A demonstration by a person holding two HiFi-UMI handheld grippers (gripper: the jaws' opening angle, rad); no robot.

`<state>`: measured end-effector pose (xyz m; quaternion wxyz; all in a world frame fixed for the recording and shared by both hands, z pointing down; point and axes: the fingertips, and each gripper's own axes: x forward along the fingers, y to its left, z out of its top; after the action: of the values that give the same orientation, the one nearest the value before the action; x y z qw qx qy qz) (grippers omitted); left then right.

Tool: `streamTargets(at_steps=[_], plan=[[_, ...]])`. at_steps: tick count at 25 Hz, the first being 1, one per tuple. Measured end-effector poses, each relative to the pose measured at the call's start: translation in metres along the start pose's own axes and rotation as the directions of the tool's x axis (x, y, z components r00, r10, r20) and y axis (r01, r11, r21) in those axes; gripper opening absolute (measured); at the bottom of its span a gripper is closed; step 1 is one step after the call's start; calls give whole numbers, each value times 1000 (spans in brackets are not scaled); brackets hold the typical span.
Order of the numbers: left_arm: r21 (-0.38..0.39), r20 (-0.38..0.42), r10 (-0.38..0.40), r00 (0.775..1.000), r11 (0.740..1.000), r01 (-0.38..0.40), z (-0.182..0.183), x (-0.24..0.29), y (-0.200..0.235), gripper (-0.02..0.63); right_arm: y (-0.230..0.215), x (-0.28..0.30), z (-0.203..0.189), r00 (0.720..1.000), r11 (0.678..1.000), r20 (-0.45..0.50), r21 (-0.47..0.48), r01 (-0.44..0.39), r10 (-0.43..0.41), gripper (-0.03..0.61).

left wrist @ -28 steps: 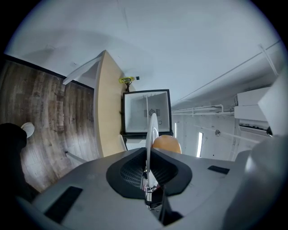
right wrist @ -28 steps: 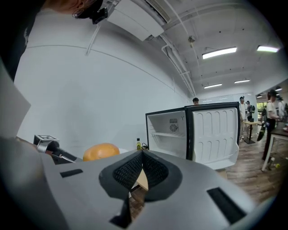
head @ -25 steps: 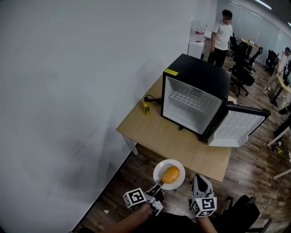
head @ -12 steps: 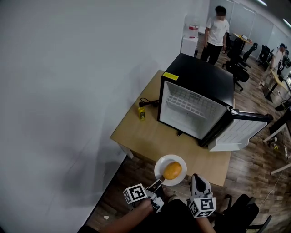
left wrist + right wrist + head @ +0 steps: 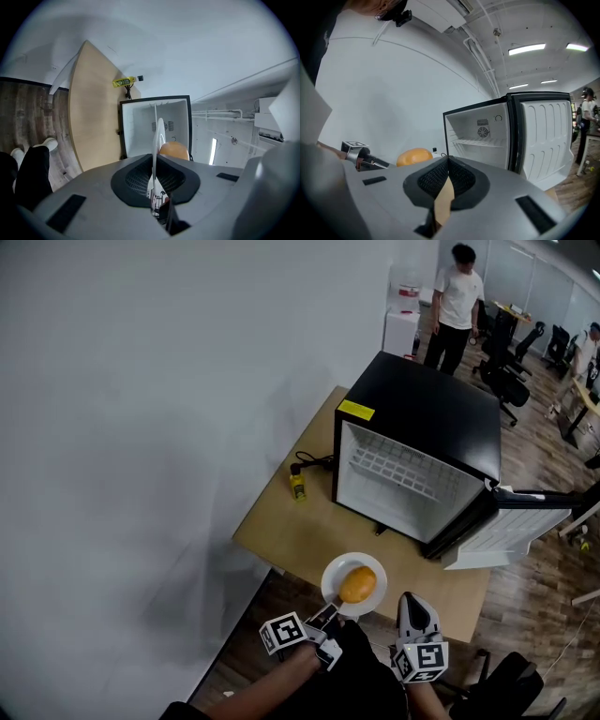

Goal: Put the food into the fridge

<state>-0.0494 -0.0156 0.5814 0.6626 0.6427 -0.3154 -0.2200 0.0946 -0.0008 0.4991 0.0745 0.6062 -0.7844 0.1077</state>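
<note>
A white plate (image 5: 334,570) carries an orange bun (image 5: 357,584) and hovers over the table's near edge. My left gripper (image 5: 325,619) is shut on the plate's near rim. In the left gripper view the plate (image 5: 160,134) shows edge-on between the pads, with the bun (image 5: 174,150) just to its right. The black mini fridge (image 5: 427,418) stands on the table with its door (image 5: 511,526) swung open to the right and its white inside (image 5: 398,484) showing a wire shelf. My right gripper (image 5: 413,608) hangs beside the plate, shut with nothing in it. The right gripper view shows the bun (image 5: 414,156) and the fridge (image 5: 480,133).
The wooden table (image 5: 295,526) stands against a white wall. A small yellow bottle (image 5: 298,486) and a black cable lie left of the fridge. A person (image 5: 458,298) stands beyond the fridge, near office chairs (image 5: 506,381) and a water dispenser (image 5: 402,320).
The table and fridge have drawn a little nearer in the head view. The plate, still gripped, has moved forward over the table's front edge. The right gripper keeps its place.
</note>
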Motion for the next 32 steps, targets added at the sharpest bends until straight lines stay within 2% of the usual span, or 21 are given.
streamTargets(at_steps=[7,11,14,19,22,26,32], plan=[[18,3,6,1000,1000,-6,37,58,1,26,-37,64,15,1000,1000,7,11,0,0,60],[25,-2,4,1000,1000,-4,57,92,5,26,-49,99,23,999,999,31,-1,-36,36,60],[34,-18,1,1000,999,-1,65,113,7,28,-56,118,28,999,999,30,-15,-43,44,60],[14,-35,17,999,1000,-17,78,146,18,28,-71,143,28,999,999,22,18,-29,29,60],[27,-53,22,998,999,-21,84,162,23,28,-81,156,25,1000,1000,9,22,-22,22,60],[31,-33,-5,999,1000,6,96,180,29,28,-89,174,23,999,998,-19,56,-32,33,60],[58,-9,-24,1000,998,24,112,209,44,28,-98,198,20,998,998,-39,55,-41,43,60]])
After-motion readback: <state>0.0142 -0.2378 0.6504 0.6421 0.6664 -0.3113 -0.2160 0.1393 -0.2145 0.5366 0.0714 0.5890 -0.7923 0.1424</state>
